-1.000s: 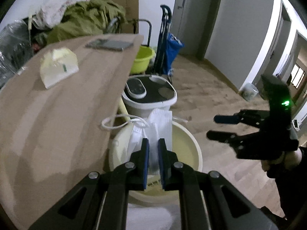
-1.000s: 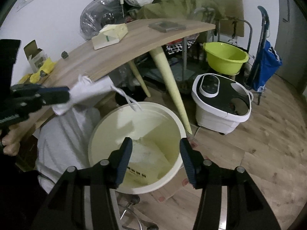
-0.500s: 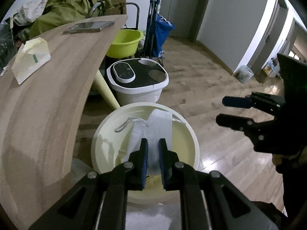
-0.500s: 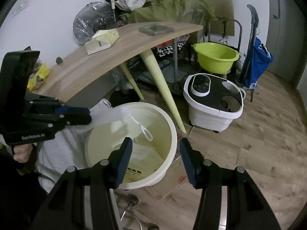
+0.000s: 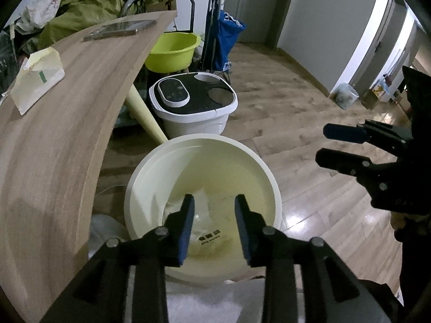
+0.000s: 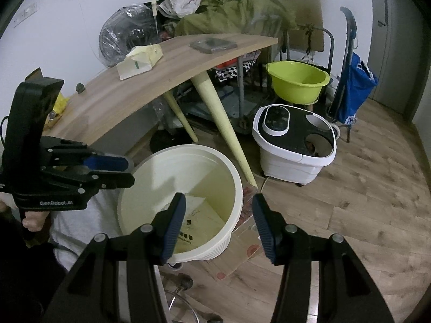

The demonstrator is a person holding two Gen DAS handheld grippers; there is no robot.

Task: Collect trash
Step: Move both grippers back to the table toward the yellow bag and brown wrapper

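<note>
Hanging over the cream bin (image 5: 204,145), the left gripper (image 5: 214,215) is standing with its jaws parted and nothing between them; they have just been opening, and the face mask it was pinching half a second ago is no longer in its grip. White crumpled material (image 5: 199,207) is lying low inside the bin beneath those fingers, probably that mask on top of other waste, though the blur is making it hard to be sure. Beside it the right gripper (image 6: 219,215) is waiting spread and empty, also aimed down toward the bin's rim (image 6: 237,177).

So one piece is looking delivered, and more is looking left to do: a yellowish paper packet (image 5: 37,78) is sitting on the wooden table (image 5: 67,134), along with a flat clear case (image 6: 212,44) and yellow scraps (image 6: 60,105) at the table's far end. Whether all of these count as trash I cannot tell.

As for writing, the side of the left gripper is reading "GenRobot.AI" (image 6: 55,203) in the right wrist view. A printed sheet (image 6: 199,215) at the bin's bottom is carrying dark marks too small to read.
</note>
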